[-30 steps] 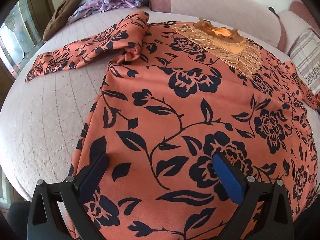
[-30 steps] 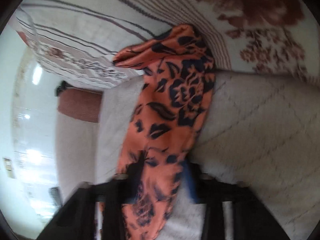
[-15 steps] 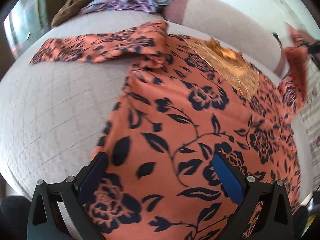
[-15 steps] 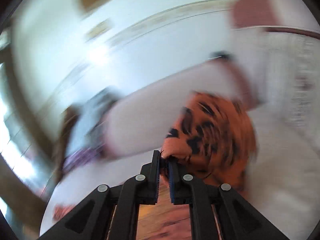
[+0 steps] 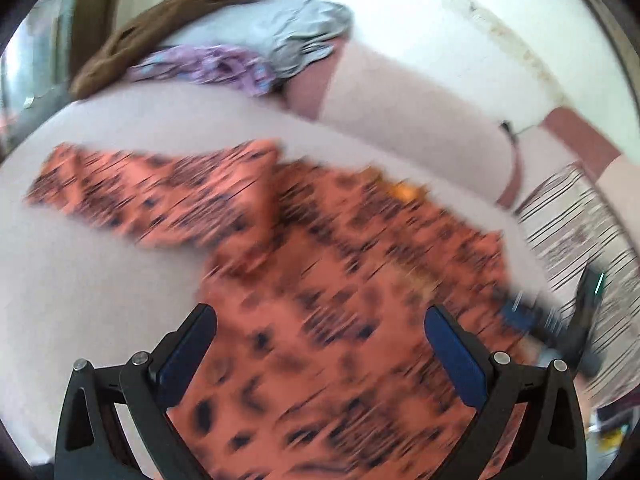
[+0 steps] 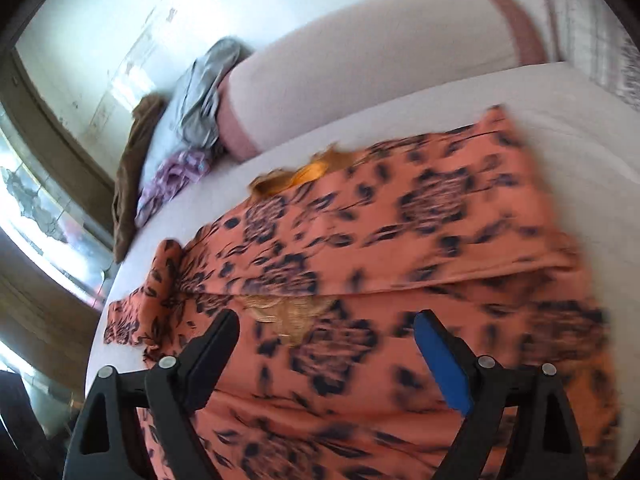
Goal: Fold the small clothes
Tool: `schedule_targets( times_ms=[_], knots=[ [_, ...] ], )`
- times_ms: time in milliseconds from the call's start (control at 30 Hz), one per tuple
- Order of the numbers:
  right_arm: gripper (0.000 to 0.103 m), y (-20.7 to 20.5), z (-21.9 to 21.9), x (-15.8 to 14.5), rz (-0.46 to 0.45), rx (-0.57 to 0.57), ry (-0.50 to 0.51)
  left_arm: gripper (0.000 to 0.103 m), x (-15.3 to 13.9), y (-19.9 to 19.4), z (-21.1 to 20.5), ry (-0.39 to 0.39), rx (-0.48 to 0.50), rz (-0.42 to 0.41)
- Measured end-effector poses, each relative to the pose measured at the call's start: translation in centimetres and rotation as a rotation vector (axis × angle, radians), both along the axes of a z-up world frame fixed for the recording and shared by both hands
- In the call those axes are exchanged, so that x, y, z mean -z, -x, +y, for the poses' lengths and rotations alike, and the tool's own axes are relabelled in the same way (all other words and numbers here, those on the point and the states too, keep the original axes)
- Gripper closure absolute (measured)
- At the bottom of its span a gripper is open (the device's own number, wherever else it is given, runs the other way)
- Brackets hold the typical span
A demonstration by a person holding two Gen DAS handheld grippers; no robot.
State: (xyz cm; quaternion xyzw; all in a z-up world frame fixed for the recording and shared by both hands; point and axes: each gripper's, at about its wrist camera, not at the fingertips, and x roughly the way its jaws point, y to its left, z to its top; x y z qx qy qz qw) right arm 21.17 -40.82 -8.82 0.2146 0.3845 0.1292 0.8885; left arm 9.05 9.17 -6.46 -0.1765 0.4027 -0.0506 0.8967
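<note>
Left gripper [image 5: 320, 344]: jaws wide apart, nothing between the 2 blue pads, held over the lower body of the garment; this view is heavily motion-blurred.
Right gripper [image 6: 326, 344]: jaws spread wide too, gripping nothing, poised above the chest of the garment; it also shows as a dark blurred shape at the right edge of the left wrist view [image 5: 560, 320].
Brown cloth [image 6: 132, 184]: far left on the bed, draped along the edge by the window.
Purple cloth [image 6: 176, 180]: crumpled just beside the brown cloth.
Grey cloth [image 6: 204, 100]: bunched against the end of the bolster.
Bed [image 5: 80, 280]: pale quilted cover under everything.
Orange floral garment [image 5: 328, 280] [image 6: 380, 280]: spread on the bed cover; 1 sleeve lies stretched out to the left side.
Right sleeve [image 6: 460, 216]: folded across the upper chest, lying as a flat band over the gold embroidery.
Gold neckline embroidery [image 6: 288, 316]: partly showing below the folded band's edge.
Bolster [image 6: 380, 60]: long pale pink roll along the far side of the bed.
Striped pillow [image 5: 580, 232]: at the right, just beyond the garment's edge.
</note>
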Motion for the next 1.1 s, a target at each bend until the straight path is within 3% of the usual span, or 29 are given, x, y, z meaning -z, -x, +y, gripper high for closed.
schedule_targets(
  times_ms=[100, 167, 233, 267, 300, 333, 400, 500, 567, 600, 633, 667, 733, 767, 833, 900, 967, 1067, 1100],
  knots=[
    [0.012, 2.5, -1.8, 3.1, 0.034, 0.020, -0.035, 0.000, 0.7, -5.9, -0.1, 0.114, -0.037, 0.041],
    [0.012, 4.8, -1.3, 6.1, 0.055, 0.034, -0.072, 0.001, 2.8, -10.3, 0.1, 0.222, -0.056, 0.132],
    [0.012, 6.1, -5.2, 7.1, 0.024, 0.036, -0.120, 0.009, 5.0, -13.2, 0.0, 0.299, -0.071, 0.219],
    [0.012, 6.6, -7.1, 6.4, -0.004, 0.030, -0.127, 0.020, 5.9, -14.1, 0.1, 0.318, -0.096, 0.256],
    [0.012, 6.8, -7.2, 6.0, -0.017, 0.025, -0.126, 0.022, 6.8, -14.8, 0.3, 0.333, -0.131, 0.289],
    [0.012, 6.4, -4.5, 6.9, -0.025, 0.024, -0.123, 0.022, 7.5, -15.4, 0.5, 0.337, -0.168, 0.306],
    [0.012, 6.1, -3.1, 7.2, -0.033, 0.022, -0.120, 0.022, 8.3, -15.9, 1.1, 0.319, -0.238, 0.319],
    [0.012, 6.5, -1.6, 7.8, -0.037, 0.023, -0.133, 0.022, 9.2, -16.1, 1.8, 0.356, -0.295, 0.321],
    [0.012, 6.5, -0.2, 8.0, -0.037, 0.025, -0.135, 0.029, 9.2, -16.3, 1.8, 0.345, -0.308, 0.325],
    [0.012, 6.0, 2.3, 8.5, -0.033, 0.026, -0.135, 0.063, 9.1, -16.5, 1.9, 0.311, -0.323, 0.334],
    [0.012, 5.9, 3.0, 8.5, -0.031, 0.026, -0.134, 0.086, 9.2, -16.9, 2.0, 0.276, -0.322, 0.359],
    [0.012, 5.9, 3.4, 8.5, -0.030, 0.026, -0.133, 0.100, 9.4, -17.2, 2.3, 0.289, -0.312, 0.382],
    [0.012, 5.6, 6.8, 9.2, -0.024, 0.026, -0.134, 0.099, 8.6, -16.5, 2.8, 0.298, -0.310, 0.350],
    [0.012, 5.5, 7.6, 9.3, -0.021, 0.026, -0.135, 0.099, 7.0, -15.7, 2.4, 0.257, -0.299, 0.300],
    [0.012, 5.4, 8.7, 9.2, -0.015, 0.023, -0.138, 0.099, 2.0, -11.5, 0.6, 0.132, -0.242, 0.120],
    [0.012, 5.1, 9.8, 9.1, 0.004, 0.026, -0.151, 0.098, 0.1, -7.8, -0.7, 0.051, -0.217, 0.028],
    [0.012, 4.9, 9.6, 8.8, 0.031, 0.047, -0.193, 0.098, 2.2, -7.1, -1.2, 0.026, -0.201, 0.092],
    [0.012, 4.4, 8.2, 7.8, 0.060, 0.085, -0.229, 0.098, 9.1, -8.7, 0.1, 0.024, -0.234, 0.320],
    [0.012, 4.3, 7.7, 7.0, 0.048, 0.089, -0.239, 0.096, 10.0, -8.7, 0.6, 0.054, -0.234, 0.309]
  ],
)
